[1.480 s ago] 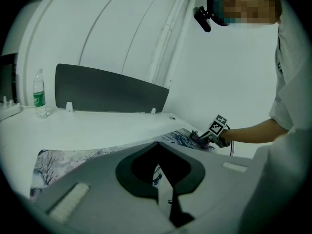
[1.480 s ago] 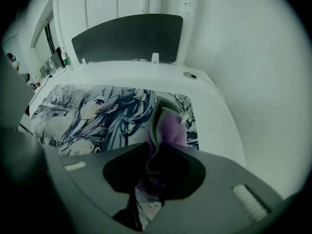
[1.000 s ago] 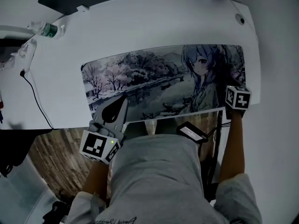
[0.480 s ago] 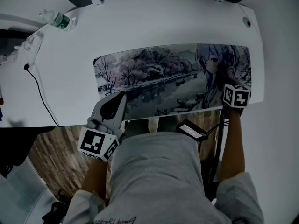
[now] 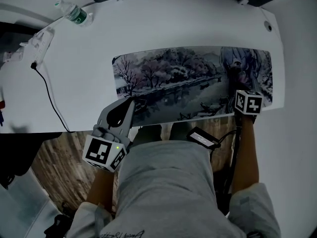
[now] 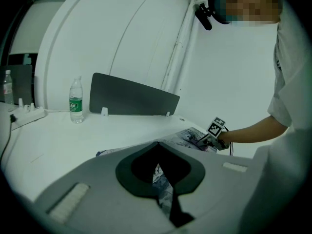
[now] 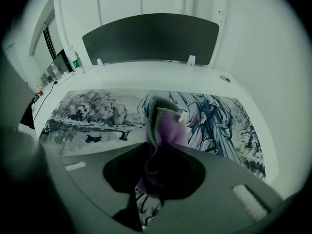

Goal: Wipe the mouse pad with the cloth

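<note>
The mouse pad (image 5: 178,78), printed with trees, water and a drawn girl, lies flat along the near edge of the white desk (image 5: 163,29).

The left gripper (image 5: 131,103) comes in from the lower left. The person's left forearm (image 5: 101,187) rises from beside the body and the gripper leans forward and a little to the right. Its tip is at the near left corner of the pad. In the left gripper view the jaws are drawn together, they meet at the tip, and I see nothing held between them; only the pad's print shows through the thin slit behind.

The right gripper (image 7: 157,155) is at the right end of the pad. The right forearm (image 5: 246,157) reaches almost straight forward along the person's right side, with the marker cube (image 5: 249,102) on top. Its jaws are clamped on the cloth (image 7: 168,126), a purple and grey piece that stands up folded from the jaws. Its free end lies on the pad, over the drawn girl.

A water bottle (image 5: 74,15) lies near the far left corner of the desk, well apart from the pad. A black cable (image 5: 49,95) runs over the left part of the desk. A dark divider panel (image 7: 151,38) stands along the far edge.
</note>
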A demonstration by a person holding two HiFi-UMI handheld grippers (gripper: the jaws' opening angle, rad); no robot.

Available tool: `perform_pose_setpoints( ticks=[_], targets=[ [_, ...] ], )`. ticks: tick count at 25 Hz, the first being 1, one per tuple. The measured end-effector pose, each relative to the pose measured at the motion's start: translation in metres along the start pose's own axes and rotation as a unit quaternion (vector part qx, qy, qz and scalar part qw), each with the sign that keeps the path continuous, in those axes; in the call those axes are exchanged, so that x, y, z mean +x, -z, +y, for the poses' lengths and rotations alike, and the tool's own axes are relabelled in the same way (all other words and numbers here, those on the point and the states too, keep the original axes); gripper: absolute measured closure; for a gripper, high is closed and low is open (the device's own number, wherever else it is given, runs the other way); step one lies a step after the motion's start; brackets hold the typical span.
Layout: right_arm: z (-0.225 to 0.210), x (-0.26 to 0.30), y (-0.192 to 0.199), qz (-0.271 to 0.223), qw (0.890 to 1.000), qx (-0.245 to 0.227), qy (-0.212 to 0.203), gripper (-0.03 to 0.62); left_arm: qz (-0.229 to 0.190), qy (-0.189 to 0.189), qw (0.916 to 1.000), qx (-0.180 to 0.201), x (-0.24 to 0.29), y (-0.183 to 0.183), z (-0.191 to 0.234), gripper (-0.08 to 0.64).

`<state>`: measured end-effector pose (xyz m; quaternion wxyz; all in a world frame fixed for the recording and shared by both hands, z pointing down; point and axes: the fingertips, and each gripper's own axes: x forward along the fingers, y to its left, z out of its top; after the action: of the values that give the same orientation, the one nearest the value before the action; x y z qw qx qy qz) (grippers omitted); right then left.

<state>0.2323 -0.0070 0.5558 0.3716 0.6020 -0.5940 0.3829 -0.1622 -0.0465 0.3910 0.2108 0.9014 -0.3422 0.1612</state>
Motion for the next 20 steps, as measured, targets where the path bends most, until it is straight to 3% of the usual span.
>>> perform_pose_setpoints(
  ticks=[11, 20],
  targets=[
    [0.065, 0.002, -0.005, -0.001, 1.000, 0.009, -0.019, 0.505, -0.007, -0.009, 0.9999, -0.010, -0.039, 0.018, 0.036, 0.541],
    [0.122, 0.005, -0.009, 0.013, 0.999, -0.013, -0.030, 0.505, -0.012, -0.022, 0.9995, -0.021, -0.065, 0.030, 0.059, 0.541]
  ],
)
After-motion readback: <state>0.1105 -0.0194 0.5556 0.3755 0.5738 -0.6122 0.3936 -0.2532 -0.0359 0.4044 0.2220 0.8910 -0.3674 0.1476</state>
